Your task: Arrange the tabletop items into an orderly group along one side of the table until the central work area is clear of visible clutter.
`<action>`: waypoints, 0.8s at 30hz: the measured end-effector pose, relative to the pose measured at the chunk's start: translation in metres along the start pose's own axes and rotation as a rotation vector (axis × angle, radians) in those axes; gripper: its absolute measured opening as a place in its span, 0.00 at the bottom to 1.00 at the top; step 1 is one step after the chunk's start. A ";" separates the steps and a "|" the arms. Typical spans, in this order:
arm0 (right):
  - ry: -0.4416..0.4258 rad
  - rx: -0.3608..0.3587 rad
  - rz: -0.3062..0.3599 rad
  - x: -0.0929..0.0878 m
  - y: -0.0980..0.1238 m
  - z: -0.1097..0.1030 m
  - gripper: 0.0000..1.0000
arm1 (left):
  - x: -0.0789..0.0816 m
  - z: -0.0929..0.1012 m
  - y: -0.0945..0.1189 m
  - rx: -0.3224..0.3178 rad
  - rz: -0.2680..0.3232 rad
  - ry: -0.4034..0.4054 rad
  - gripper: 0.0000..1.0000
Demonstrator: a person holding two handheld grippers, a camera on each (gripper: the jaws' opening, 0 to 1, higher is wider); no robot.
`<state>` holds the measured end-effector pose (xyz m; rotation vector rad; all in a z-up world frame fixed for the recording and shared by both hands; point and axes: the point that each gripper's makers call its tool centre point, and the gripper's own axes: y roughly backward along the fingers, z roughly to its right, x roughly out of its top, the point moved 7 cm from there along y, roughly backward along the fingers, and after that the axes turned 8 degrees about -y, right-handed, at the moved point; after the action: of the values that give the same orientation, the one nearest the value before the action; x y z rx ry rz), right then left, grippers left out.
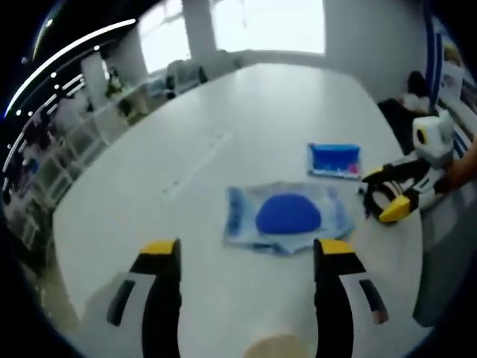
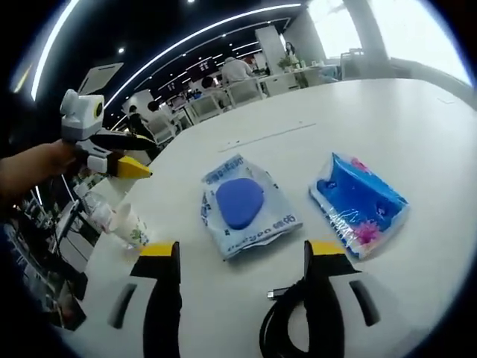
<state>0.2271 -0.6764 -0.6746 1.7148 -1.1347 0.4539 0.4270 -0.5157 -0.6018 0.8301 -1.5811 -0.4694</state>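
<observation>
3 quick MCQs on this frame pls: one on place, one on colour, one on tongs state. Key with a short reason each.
1. The paper cup stands:
A. near the table edge
B. on the wipes pack
C. between the two packs

2. The oval patch on the wipes pack is:
A. red
B. blue
C. yellow

3. The right tongs are:
A. shut on the cup
B. shut on a pack
C. open

Key:
1 A: the paper cup sits by the table edge.
2 B: the wipes pack has a blue oval.
3 C: the right tongs are spread, holding nothing.

Bright windows (image 1: 253, 26); curved ceiling light strips (image 2: 201, 33); chairs (image 2: 242, 91) behind.
</observation>
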 end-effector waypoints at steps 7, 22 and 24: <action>-0.032 -0.008 -0.011 -0.004 -0.008 0.004 0.62 | -0.006 -0.005 -0.021 -0.049 -0.030 0.012 0.58; -0.118 -0.011 -0.016 -0.007 -0.022 0.007 0.52 | -0.016 -0.019 -0.064 -0.122 -0.054 0.068 0.47; -0.125 -0.011 -0.022 -0.008 -0.024 0.007 0.50 | -0.017 -0.021 -0.068 -0.127 -0.058 0.074 0.47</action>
<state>0.2419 -0.6769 -0.6957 1.7647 -1.2039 0.3301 0.4648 -0.5449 -0.6578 0.7886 -1.4470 -0.5686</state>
